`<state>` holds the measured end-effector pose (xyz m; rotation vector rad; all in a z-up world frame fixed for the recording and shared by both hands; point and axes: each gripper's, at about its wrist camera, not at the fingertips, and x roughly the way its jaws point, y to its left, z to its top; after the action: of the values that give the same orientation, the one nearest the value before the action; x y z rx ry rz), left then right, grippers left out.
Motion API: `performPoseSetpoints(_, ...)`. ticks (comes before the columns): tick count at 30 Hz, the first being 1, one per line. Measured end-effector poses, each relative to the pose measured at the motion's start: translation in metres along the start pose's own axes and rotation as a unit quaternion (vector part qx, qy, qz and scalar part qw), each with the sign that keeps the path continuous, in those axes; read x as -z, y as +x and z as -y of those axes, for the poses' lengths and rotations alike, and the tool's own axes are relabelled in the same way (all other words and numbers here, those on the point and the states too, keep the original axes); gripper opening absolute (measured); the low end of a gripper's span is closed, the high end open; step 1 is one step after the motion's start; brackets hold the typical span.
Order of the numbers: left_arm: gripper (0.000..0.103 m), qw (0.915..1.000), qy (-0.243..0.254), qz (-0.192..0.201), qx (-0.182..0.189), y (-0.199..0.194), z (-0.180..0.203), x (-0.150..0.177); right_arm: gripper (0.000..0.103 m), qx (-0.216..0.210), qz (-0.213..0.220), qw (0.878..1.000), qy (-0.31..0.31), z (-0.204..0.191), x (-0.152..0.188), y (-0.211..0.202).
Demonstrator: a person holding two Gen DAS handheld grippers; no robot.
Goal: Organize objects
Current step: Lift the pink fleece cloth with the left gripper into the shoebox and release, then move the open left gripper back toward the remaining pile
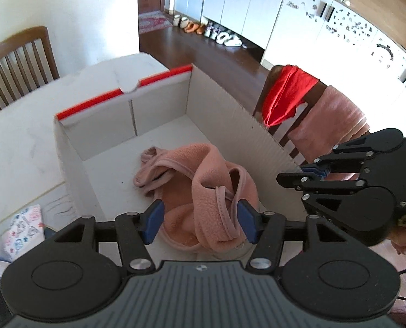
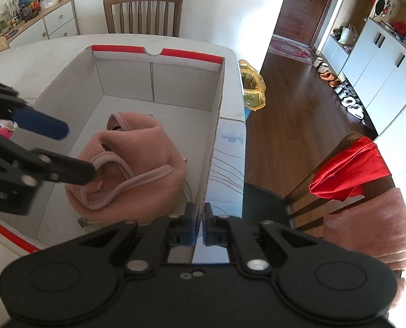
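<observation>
Left hand-held gripper (image 1: 200,222) spread wide over pink fleece garment (image 1: 203,191), nothing held; right hand-held gripper (image 2: 200,224) pinched on box (image 2: 159,87) side wall; garment crumpled on box floor; box on white bench (image 2: 52,52).

no words, numbers or brand names can be read in either view. the white cardboard box (image 2: 216,114) carries a small printed mark on its outer right wall, too faint to read. left of the box, a patterned packet (image 1: 25,229) shows only pictures. beyond the box, the white cabinet doors (image 1: 348,24) bear small dark stickers, not legible.
</observation>
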<state>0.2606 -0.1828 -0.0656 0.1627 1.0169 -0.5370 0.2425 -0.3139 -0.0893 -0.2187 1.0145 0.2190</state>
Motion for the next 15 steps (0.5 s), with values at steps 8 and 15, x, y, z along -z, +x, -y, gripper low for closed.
performPoseSetpoints(8, 0.072, 0.9993, -0.004, 0.034, -0.013, -0.037, -0.004, 0.001, 0.005, 0.0, -0.001, 1.0, -0.001, 0.002, 0.0, 0.0)
performPoseSetpoints(15, 0.077, 0.9989, -0.013, 0.04, -0.02, -0.059, -0.011, 0.009, 0.005, 0.0, 0.0, 1.0, 0.0, 0.002, 0.0, 0.0)
